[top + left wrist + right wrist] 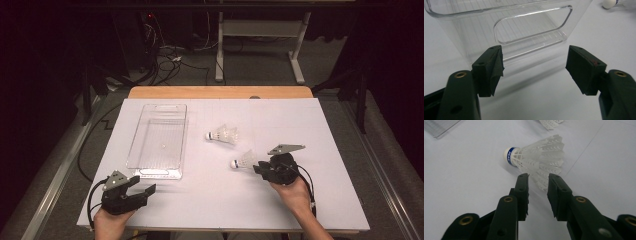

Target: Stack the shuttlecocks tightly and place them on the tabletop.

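Fingers (534,195) at 1 shuttlecock (536,160), 2 total

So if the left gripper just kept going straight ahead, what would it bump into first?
Most likely the near end wall of the clear plastic bin, just below its handle cutout; the left gripper has only bare table before it.

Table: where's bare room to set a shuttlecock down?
Free: inside the clear bin, and the table right of the far shuttlecock. Also the front strip between left gripper and right gripper. Crowded: around the near shuttlecock.
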{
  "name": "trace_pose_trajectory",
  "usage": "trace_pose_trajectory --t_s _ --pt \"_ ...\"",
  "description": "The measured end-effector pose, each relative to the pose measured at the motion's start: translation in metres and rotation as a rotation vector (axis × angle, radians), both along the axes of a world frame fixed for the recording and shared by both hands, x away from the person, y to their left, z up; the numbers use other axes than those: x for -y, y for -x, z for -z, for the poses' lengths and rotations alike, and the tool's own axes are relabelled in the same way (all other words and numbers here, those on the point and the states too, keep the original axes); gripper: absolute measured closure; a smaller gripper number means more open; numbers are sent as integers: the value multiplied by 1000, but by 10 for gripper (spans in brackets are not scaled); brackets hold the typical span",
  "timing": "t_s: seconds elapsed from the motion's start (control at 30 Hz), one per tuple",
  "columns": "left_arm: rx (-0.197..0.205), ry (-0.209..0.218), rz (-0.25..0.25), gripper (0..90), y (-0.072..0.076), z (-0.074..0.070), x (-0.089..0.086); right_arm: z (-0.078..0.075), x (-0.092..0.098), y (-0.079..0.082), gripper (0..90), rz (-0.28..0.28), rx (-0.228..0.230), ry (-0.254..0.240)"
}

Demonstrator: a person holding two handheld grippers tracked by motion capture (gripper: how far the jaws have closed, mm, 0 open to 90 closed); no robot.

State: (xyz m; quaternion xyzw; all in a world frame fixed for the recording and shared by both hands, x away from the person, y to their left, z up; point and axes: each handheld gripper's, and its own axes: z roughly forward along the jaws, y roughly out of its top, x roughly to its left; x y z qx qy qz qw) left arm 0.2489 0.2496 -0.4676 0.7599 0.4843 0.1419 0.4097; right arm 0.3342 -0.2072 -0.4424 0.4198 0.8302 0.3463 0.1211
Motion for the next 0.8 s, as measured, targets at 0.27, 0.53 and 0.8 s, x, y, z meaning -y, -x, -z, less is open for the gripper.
trace_pose_trajectory --t_s 0.27,0.53,0.8 --pt "0 -3 2 311 0 0 0 2 -1 -2 775 -18 -8 -11" --pt "1 -1 2 310 0 0 0 3 -3 -4 836 -46 -9 -6" --pt "-1 -3 5 310 -1 0 0 3 -2 -5 857 -56 -10 -14"
